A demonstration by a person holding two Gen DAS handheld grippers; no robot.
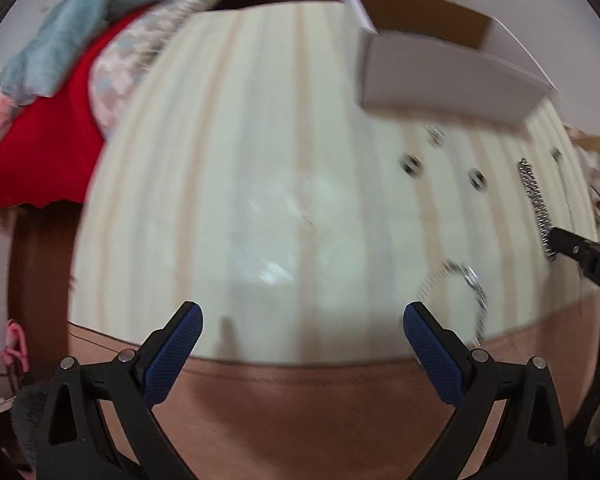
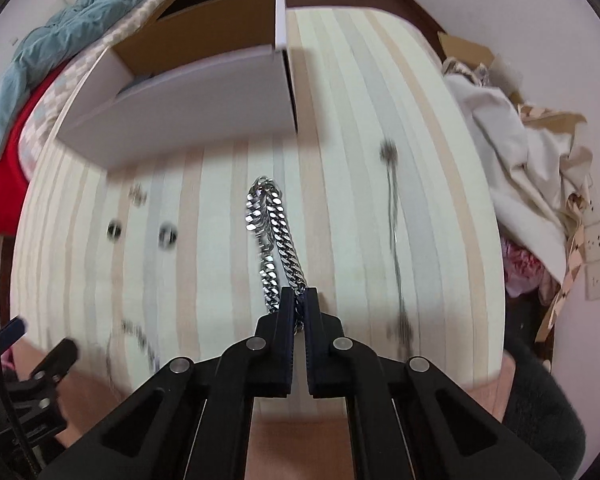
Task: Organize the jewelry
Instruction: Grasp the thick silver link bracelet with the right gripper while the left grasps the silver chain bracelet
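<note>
The right tongs are gripping a heavy silver curb chain, clamped on it near one end, with the rest of the chain doubled and trailing forward over the striped worktop toward the open white box. The left tongs are standing wide apart, holding nothing, at the near worktop edge.

Risks from this position:
- The grip is catching only a few links at the fingertips; a quick swing is likely to let the chain slide out.
- The dangling loop is hanging low and may snag the box wall instead of clearing it.
- Two small dark earrings, a thin necklace and a fine chain are lying close by; a dragged chain could sweep or tangle them.
</note>
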